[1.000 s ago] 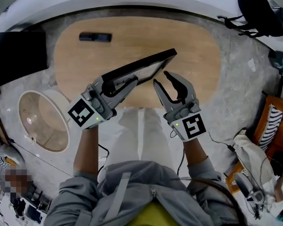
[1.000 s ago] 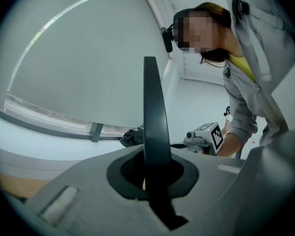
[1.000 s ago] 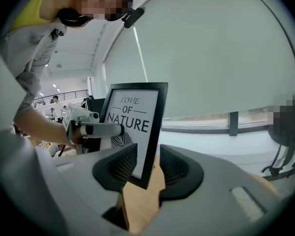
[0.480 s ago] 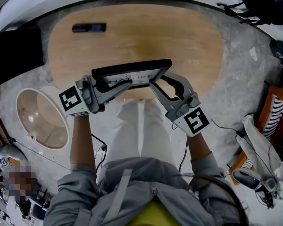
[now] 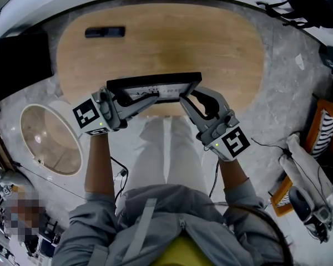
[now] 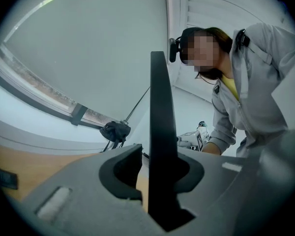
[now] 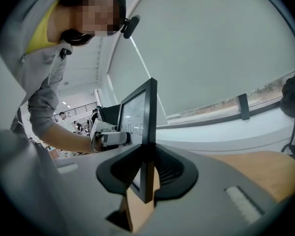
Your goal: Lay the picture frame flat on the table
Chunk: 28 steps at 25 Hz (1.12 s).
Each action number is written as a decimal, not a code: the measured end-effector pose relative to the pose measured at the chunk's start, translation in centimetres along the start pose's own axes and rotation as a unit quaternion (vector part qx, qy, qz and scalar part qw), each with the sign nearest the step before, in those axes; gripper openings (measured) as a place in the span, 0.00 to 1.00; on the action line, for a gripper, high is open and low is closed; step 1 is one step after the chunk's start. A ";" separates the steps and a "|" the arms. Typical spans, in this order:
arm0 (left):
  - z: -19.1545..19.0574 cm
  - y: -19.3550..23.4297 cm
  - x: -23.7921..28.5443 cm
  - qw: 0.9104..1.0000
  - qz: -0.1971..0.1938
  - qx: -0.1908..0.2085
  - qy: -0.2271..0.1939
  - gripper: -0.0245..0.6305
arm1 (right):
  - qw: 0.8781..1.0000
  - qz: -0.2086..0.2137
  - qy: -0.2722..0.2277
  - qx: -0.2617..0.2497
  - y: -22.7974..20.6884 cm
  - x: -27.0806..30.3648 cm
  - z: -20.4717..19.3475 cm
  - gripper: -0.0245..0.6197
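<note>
The picture frame (image 5: 154, 86) is up on its long edge over the near rim of the oval wooden tabletop (image 5: 166, 37), its black border facing the person and its glass side tipped away towards the middle of the wood. Whether its bottom edge actually rests on the tabletop I cannot tell from here. A person in a grey jacket holds it from both ends. The right claw (image 5: 188, 95) comes in from the right and has just been closing. In the right gripper view both pads sit tight against the thin black edge, so it is clenched on the frame near its lower corner, with a printed sheet showing behind the glass. The left claw (image 5: 150, 97) reaches in from the left and has just been opening. In the left gripper view the frame's dark edge stands straight up between the jaws, close against one of them, while a sliver of wood shows between it and the other, so that claw has let go even though the frame is between its jaws. Farther back on the tabletop, well apart from the frame, lies a small dark flat object (image 5: 104, 32). A round pale side table (image 5: 47, 140) stands on the floor to the person's left.
</note>
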State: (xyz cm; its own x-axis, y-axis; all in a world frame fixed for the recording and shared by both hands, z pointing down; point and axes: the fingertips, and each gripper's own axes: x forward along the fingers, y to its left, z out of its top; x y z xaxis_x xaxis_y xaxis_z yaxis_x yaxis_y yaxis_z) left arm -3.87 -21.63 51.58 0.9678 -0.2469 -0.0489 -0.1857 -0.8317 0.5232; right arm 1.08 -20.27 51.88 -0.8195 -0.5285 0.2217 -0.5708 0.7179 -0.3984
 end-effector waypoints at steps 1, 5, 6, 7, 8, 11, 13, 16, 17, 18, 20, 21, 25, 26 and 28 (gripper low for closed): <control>-0.1 0.3 -0.1 1.000 0.008 -0.001 0.001 0.21 | 1.000 -0.003 0.000 -0.001 0.0 0.0 0.0 0.16; -0.4 1.5 -0.7 0.998 0.055 -0.001 0.002 0.31 | 1.000 -0.020 0.006 -0.003 -0.6 -0.1 -0.5 0.16; -0.4 1.8 -1.1 0.997 0.072 -0.004 -0.001 0.32 | 1.000 -0.024 0.006 -0.001 -0.8 -0.2 -0.8 0.16; -0.4 2.2 -1.6 0.996 0.089 -0.007 -0.005 0.33 | 1.000 -0.028 0.005 -0.001 -0.9 -0.4 -1.0 0.16; -0.5 2.5 -2.1 0.994 0.105 -0.010 -0.008 0.35 | 0.999 -0.033 0.004 -0.001 -1.0 -0.5 -1.2 0.16; -1.2 3.8 -3.1 0.988 0.151 -0.023 -0.014 0.37 | 0.999 -0.048 0.005 0.001 -1.7 -0.5 -1.6 0.15; -2.0 4.7 -3.3 0.985 0.170 -0.036 -0.014 0.37 | 0.998 -0.057 0.009 0.004 -2.5 -0.5 -2.0 0.15; -3.4 5.0 -3.7 0.981 0.187 -0.058 -0.009 0.38 | 0.998 -0.061 0.016 0.004 -2.9 -0.3 -2.6 0.15; -3.9 5.2 -3.9 0.978 0.195 -0.067 -0.009 0.38 | 0.998 -0.062 0.020 0.003 -2.8 -0.1 -2.9 0.15; -4.3 5.5 -4.2 0.976 0.205 -0.075 -0.008 0.37 | 0.998 -0.063 0.023 0.002 -2.7 0.1 -3.3 0.15; -5.2 6.0 -4.6 0.971 0.223 -0.085 -0.003 0.34 | 0.997 -0.067 0.029 0.006 -2.7 0.4 -4.0 0.15; -5.7 6.2 -4.8 0.969 0.230 -0.089 0.001 0.34 | 0.997 -0.069 0.032 0.008 -2.7 0.5 -4.4 0.15; -7.5 6.9 -5.4 0.964 0.244 -0.104 0.005 0.30 | 0.996 -0.079 0.038 0.017 -3.0 0.8 -5.7 0.15; -7.7 7.1 -5.5 0.963 0.247 -0.106 0.009 0.30 | 0.996 -0.082 0.039 0.021 -3.1 0.9 -6.0 0.15; -8.3 7.4 -5.5 0.961 0.254 -0.108 0.023 0.30 | 0.995 -0.088 0.044 0.031 -3.4 1.0 -6.8 0.15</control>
State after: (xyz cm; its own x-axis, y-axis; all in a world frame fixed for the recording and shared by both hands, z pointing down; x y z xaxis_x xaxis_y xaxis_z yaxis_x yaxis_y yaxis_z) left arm -9.20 -22.27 62.74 0.7690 -0.5676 0.2939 -0.6010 -0.4854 0.6350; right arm 1.86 -20.21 59.50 -0.7093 -0.6001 0.3699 -0.7045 0.5866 -0.3994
